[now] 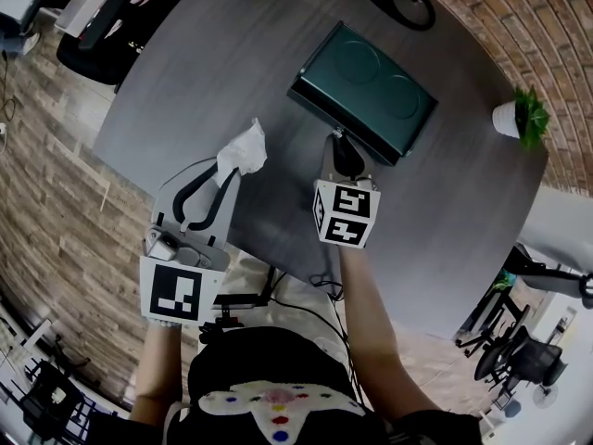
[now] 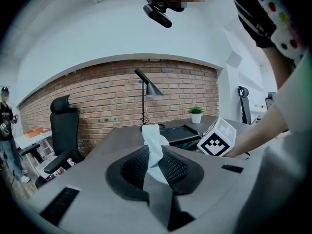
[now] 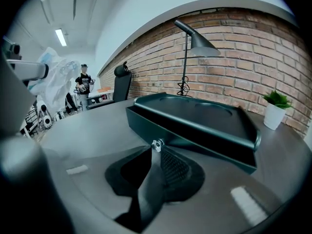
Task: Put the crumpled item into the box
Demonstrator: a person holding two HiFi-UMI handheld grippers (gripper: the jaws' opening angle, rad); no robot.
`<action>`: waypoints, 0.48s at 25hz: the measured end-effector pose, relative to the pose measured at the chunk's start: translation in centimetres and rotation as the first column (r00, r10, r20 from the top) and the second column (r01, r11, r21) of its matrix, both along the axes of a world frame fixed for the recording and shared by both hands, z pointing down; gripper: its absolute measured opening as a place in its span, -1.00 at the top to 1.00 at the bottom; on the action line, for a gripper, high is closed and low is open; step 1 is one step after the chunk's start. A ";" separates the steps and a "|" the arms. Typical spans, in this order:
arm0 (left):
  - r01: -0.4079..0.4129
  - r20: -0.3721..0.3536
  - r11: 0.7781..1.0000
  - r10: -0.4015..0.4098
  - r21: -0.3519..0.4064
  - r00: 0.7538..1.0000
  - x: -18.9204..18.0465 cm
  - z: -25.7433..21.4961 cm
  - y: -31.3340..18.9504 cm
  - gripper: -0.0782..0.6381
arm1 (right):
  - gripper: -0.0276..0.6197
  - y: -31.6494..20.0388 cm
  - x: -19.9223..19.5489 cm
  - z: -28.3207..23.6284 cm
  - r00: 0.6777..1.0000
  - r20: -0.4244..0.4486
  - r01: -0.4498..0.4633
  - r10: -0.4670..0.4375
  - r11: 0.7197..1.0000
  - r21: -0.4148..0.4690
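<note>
The left gripper (image 2: 155,156) is clenched on the crumpled item (image 2: 152,139), a white, tissue-like wad that stands up out of its jaws. The wad's lower part is swallowed between the pads, so only the upper twist shows. The right gripper (image 3: 156,150) has its jaws pressed together on a small shiny piece (image 3: 156,145) at their very tips, just at the near wall of the dark green box (image 3: 204,126). Whether that piece belongs to the box is hard to make out. The box lies on the desk (image 1: 222,54), ahead and to the right of the left gripper. In the left gripper view the right gripper covers part of it. No view shows the box's inside.
</note>
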State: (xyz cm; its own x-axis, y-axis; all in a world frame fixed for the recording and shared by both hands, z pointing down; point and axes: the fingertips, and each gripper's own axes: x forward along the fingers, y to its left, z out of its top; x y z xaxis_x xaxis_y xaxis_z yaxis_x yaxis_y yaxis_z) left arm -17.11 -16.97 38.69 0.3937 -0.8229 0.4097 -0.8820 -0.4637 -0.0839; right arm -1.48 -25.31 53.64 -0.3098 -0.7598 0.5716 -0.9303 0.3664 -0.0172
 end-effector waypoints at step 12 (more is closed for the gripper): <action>-0.012 -0.005 1.000 0.012 0.014 1.000 0.4 -0.4 0.9 0.60 | 0.71 3.2 -1.1 -0.1 0.999 -0.002 0.043 -0.043 0.999 -0.020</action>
